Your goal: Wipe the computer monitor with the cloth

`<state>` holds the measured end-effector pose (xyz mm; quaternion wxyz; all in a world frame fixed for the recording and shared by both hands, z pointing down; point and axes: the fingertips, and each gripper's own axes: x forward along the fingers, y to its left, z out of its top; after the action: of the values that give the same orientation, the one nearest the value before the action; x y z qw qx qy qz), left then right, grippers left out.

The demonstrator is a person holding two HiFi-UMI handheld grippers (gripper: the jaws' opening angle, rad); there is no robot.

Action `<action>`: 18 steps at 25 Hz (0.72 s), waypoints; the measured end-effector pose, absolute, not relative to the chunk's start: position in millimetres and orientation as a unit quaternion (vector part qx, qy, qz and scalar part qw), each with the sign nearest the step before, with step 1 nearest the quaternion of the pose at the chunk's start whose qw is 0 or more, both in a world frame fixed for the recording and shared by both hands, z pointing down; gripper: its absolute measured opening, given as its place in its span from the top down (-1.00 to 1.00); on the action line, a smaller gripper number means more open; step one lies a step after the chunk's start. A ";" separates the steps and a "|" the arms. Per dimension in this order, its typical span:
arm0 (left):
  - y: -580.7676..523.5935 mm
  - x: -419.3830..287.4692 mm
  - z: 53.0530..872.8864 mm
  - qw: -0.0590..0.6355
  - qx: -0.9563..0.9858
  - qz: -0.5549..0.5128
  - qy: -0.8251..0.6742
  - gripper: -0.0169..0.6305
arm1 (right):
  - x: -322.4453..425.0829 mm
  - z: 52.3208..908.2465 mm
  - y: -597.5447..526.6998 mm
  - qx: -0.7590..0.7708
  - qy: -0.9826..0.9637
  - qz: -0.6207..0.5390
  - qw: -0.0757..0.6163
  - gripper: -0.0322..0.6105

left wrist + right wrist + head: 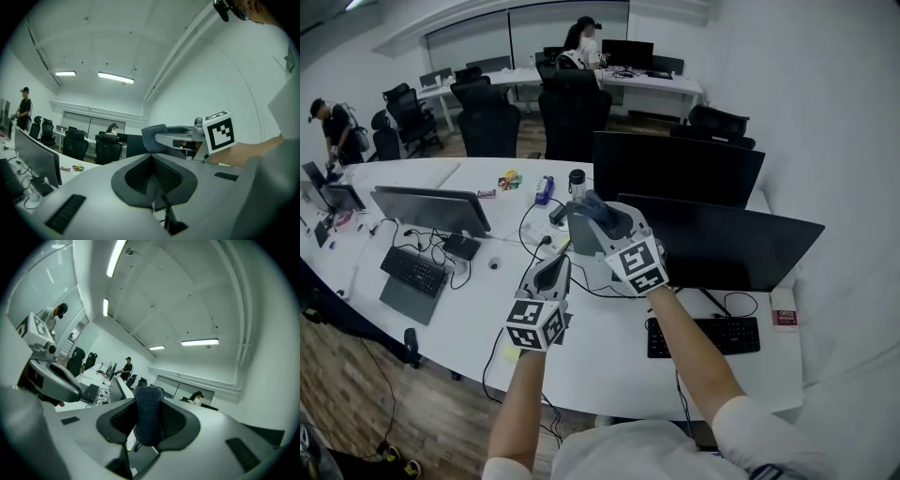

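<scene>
The nearest black monitor [722, 246] stands on the white desk [609, 347], its screen dark. My right gripper [587, 217] is raised just off that monitor's left edge and is shut on a dark blue-grey cloth [593, 203]. In the right gripper view the cloth [149, 416] sticks up between the closed jaws. The left gripper [551, 274] hangs lower and to the left, above the desk, its jaws shut with nothing in them [152, 168]. From the left gripper view, the cloth [153, 136] shows at the tip of the right gripper.
A second black monitor [675, 169] stands behind the first, and a black keyboard [703, 336] lies in front. A third monitor [431, 208], another keyboard [414, 270], cables and a bottle [577, 183] are to the left. Office chairs [572, 117] and two people are farther off.
</scene>
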<state>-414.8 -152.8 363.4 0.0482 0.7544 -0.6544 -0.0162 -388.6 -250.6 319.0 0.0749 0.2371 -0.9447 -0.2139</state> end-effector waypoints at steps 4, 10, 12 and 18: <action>-153.5 -413.6 366.2 0.050 0.754 -0.017 -0.654 0.93 | -369.3 315.8 -270.7 0.280 -0.944 -0.169 0.051 0.48; -158.0 -407.5 372.5 0.055 0.759 -0.020 -0.648 0.93 | -347.2 326.9 -285.2 0.321 -0.938 -0.124 0.034 0.48; -160.6 -406.6 378.1 0.060 0.760 -0.021 -0.647 0.93 | -343.9 333.6 -286.7 0.325 -0.939 -0.108 0.030 0.48; -170.3 -402.0 400.8 0.074 0.764 -0.013 -0.641 0.93 | -337.4 361.8 -289.4 0.333 -0.940 -0.067 0.029 0.48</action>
<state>-402.0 -170.3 400.8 0.0737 0.7641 -0.6407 -0.0127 -337.4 -289.4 361.8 0.0285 0.3334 -0.9400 -0.0666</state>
